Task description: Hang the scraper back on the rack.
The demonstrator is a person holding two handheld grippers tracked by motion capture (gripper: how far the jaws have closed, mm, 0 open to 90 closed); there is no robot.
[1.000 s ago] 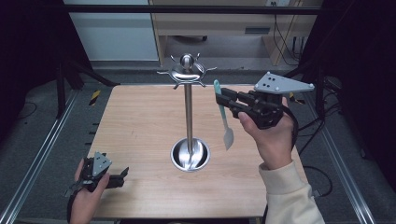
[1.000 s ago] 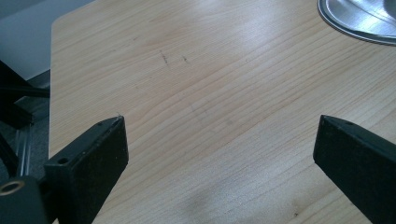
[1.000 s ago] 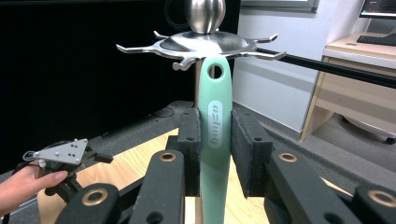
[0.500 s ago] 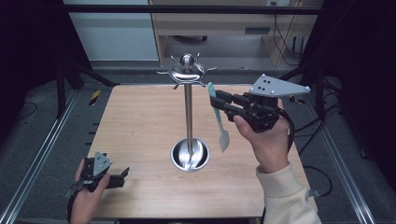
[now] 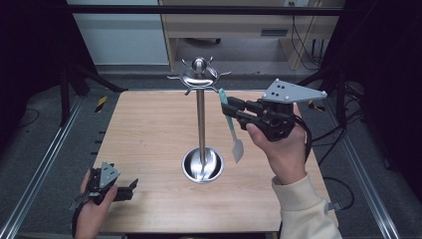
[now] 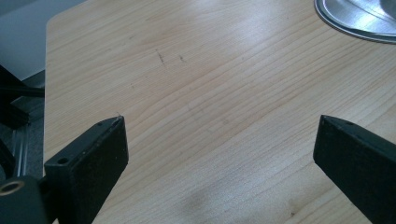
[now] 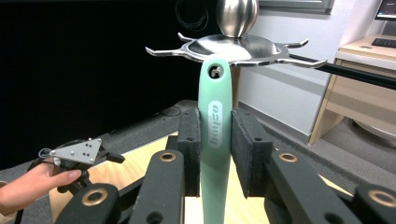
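So the right gripper (image 5: pixel 233 110) has its jaws clamped on the handle of a mint-green spatula (image 5: pixel 232 125), held up in the air just right of the steel hanging stand (image 5: pixel 200 124) in the middle of the worktop (image 5: pixel 149 129). In the right gripper view the pads pinch the handle from both sides a bit below the hanging hole (image 7: pixel 215 71), and that hole sits right under one of the hooks (image 7: pixel 161 50) on the stand's crown. Looks like the job is getting the spatula hung up there.

Handling-wise, it's probably a light thing, plastic or silicone, with a smooth, maybe slightly slick handle and a blade that'll flex. Gripping high on the handle like this seems sensible: the blade hangs straight down and the hole stays free. Any higher and the pads would cover the hole.

What's in the way: mostly the neighbouring hooks and the ball on top of the crown, plus the pole itself close to the dangling blade. The stand's round base (image 5: pixel 202 164) is under it too.

The left gripper (image 5: pixel 130 187) rests at the near left corner of the worktop, jaws apart, nothing between them, well clear.
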